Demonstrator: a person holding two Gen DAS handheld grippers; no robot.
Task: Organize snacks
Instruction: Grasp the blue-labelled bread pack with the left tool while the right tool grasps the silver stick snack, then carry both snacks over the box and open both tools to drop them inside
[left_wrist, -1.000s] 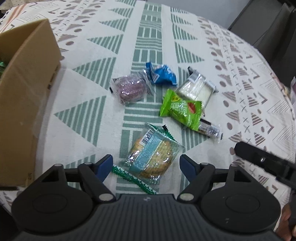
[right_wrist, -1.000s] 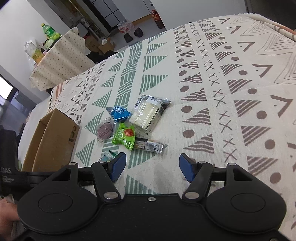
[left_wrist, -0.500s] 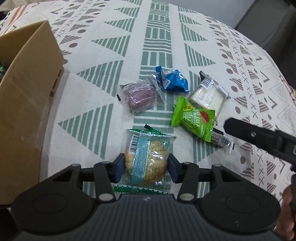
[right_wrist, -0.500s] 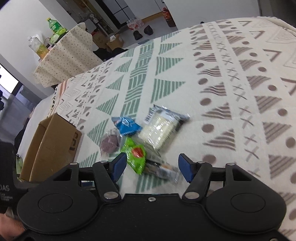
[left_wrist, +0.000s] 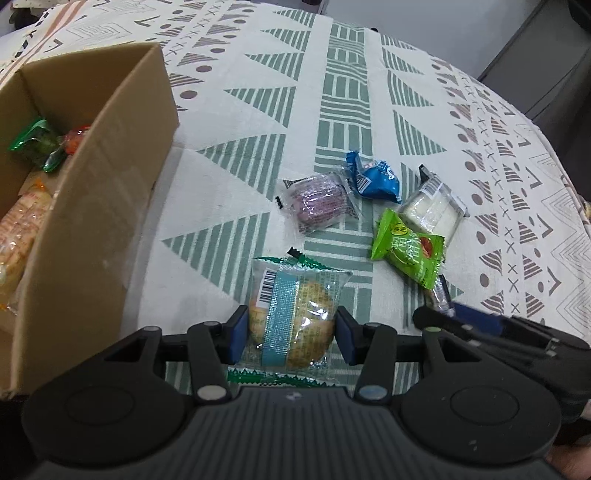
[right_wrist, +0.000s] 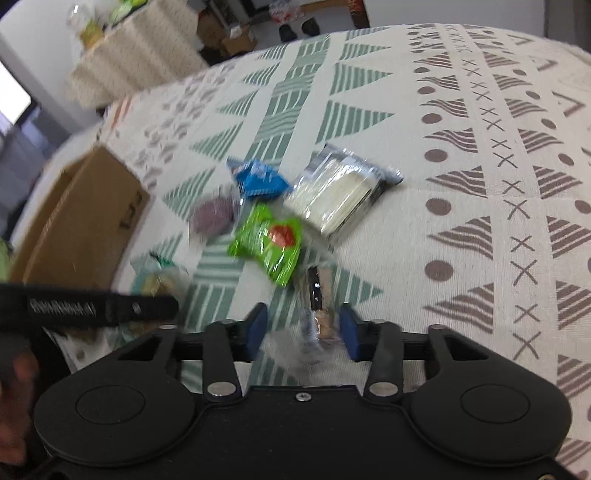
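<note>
A round golden cake in a clear plastic wrapper with a pale blue band and a barcode label (left_wrist: 291, 317) sits between the blue pads of the left gripper (left_wrist: 291, 334), which are pressed against both its sides, gripping it. The wrapper's green zigzag edges stick out front and back, and it rests low over the cloth, close to the tall side of an open brown cardboard box (left_wrist: 92, 206). Inside the box lie a green packet (left_wrist: 35, 146), something orange-red, and a clear-wrapped pale pastry.

The right gripper (right_wrist: 301, 332) has its blue pads spread on either side of a narrow clear-wrapped dark-and-tan snack bar (right_wrist: 319, 310), the right pad just beside it and the left pad standing off; the frame is blurred, so contact cannot be told. Just beyond lie a bright green packet with a red spot (right_wrist: 267, 243), a clear pack of white wafers (right_wrist: 340, 195), a blue crinkled packet (right_wrist: 258, 181) and a purple round cake in clear wrap (right_wrist: 214, 216), clustered together, some edges overlapping.

All rest on a cream tablecloth printed with green triangles and brown dots, crosses and stripes (right_wrist: 480, 184). Behind, the right view shows a second cloth-covered table with bottles (right_wrist: 136, 55), cardboard boxes and shoes on the floor, and a white wall.
</note>
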